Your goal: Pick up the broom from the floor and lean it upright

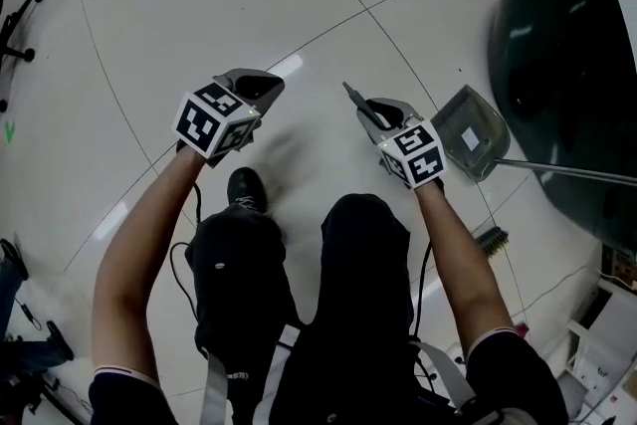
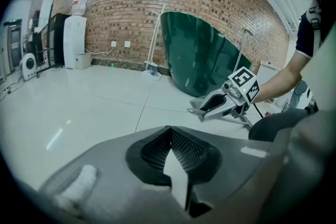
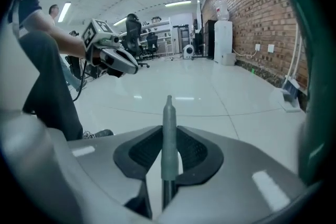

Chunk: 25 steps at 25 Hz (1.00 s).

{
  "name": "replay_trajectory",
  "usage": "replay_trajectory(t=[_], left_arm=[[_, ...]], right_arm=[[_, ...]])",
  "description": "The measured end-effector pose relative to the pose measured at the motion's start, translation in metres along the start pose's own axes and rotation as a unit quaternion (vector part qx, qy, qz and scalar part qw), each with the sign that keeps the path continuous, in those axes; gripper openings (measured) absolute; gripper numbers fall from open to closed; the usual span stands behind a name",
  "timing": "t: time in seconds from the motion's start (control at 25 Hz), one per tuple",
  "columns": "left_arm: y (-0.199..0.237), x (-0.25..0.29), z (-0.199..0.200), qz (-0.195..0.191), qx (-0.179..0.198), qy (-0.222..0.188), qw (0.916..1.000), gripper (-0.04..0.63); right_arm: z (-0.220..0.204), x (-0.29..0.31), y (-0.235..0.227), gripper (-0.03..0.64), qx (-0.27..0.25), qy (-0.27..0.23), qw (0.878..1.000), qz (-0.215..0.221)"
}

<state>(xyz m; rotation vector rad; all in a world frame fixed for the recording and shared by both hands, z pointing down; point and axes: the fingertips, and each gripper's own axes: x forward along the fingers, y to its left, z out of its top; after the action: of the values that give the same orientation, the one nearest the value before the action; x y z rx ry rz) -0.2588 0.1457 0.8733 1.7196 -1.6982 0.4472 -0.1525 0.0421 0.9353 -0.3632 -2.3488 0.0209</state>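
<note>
1. Slip hazard: the right gripper (image 1: pixel 370 110) grips the broom handle (image 3: pixel 168 128) only at its grey end cap, which projects just past the fingers. The long shaft and head hang below this point, so a swing or a quick tilt may pull the cap out of the pads
2. Collision hazard: the dustpan (image 1: pixel 470 132) and its long handle lie just beside the right gripper, close to the large green panel (image 1: pixel 567 65). Bristles judged to be the broom head (image 1: pixel 490 237) sit low near the floor (image 1: pixel 199 15) at the person's right. The shaft between is hidden behind the forearm. A dragged head may snag the dustpan
3. Lean hazard: on this glossy floor the head may slide out once the broom is propped
4. Right fingers: closed to a narrow gap, both pads pressed on the handle cap
5. Left gripper (image 1: pixel 261 85): fingers brought together at the tips, nothing between them. It is held clear of the broom and apart from the right gripper
</note>
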Motion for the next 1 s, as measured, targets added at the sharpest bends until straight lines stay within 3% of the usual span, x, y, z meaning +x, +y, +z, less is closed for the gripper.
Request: replay_trajectory(t=[0.28,0.52,1.0], left_arm=[[-0.026,-0.022,0.092,-0.044,0.045,0.003,0.998,0.002],[-0.093,-0.042,0.166,-0.095,0.098,0.012,0.9906,0.002],[-0.239,-0.09,0.269,-0.175,0.149,0.044,0.9721,0.002]], right_arm=[[0.068,-0.114,-0.023,0.084,0.012,-0.024,0.997,-0.073],[0.106,-0.228,-0.037,0.084,0.026,-0.037,0.989,-0.144],[0.117,-0.44,-0.036,0.084,0.08,-0.035,0.962,-0.26]])
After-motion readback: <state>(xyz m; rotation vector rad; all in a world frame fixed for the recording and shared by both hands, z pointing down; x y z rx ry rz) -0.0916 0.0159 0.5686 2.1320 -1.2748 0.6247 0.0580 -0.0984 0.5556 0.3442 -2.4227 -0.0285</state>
